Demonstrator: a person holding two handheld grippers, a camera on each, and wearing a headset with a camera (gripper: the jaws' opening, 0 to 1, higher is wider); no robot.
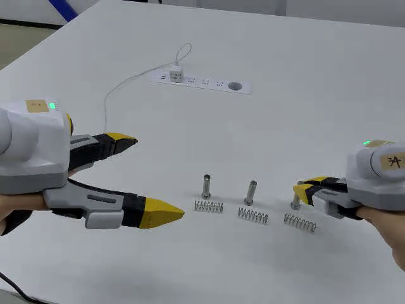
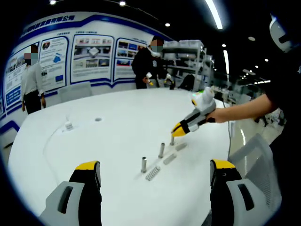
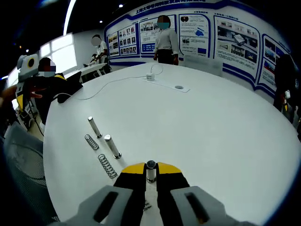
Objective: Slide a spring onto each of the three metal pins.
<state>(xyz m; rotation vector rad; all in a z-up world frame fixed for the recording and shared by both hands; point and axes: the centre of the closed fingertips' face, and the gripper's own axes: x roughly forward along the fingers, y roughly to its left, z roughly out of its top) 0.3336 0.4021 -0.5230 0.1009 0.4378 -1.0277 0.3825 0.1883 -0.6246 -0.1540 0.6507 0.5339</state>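
Three short metal pins stand upright in a row on the white table: left pin [image 1: 206,187], middle pin [image 1: 250,192], right pin [image 1: 295,202]. A spring lies in front of each: [image 1: 209,206], [image 1: 253,216], [image 1: 299,222]. My right gripper [image 1: 301,190] is shut on the right pin [image 3: 151,172], its yellow tips on either side of the shaft. The other two pins [image 3: 94,127] [image 3: 112,146] and springs [image 3: 91,141] [image 3: 107,165] lie to its left. My left gripper [image 1: 149,177] hangs wide open, left of the row, holding nothing; its fingers [image 2: 87,169] frame the pins [image 2: 161,150].
A white power strip [image 1: 201,82] with a plugged cube adapter [image 1: 175,74] and a thin looping cable [image 1: 136,79] lies at the far side of the table. Several people stand by wall posters [image 2: 94,59] beyond the table.
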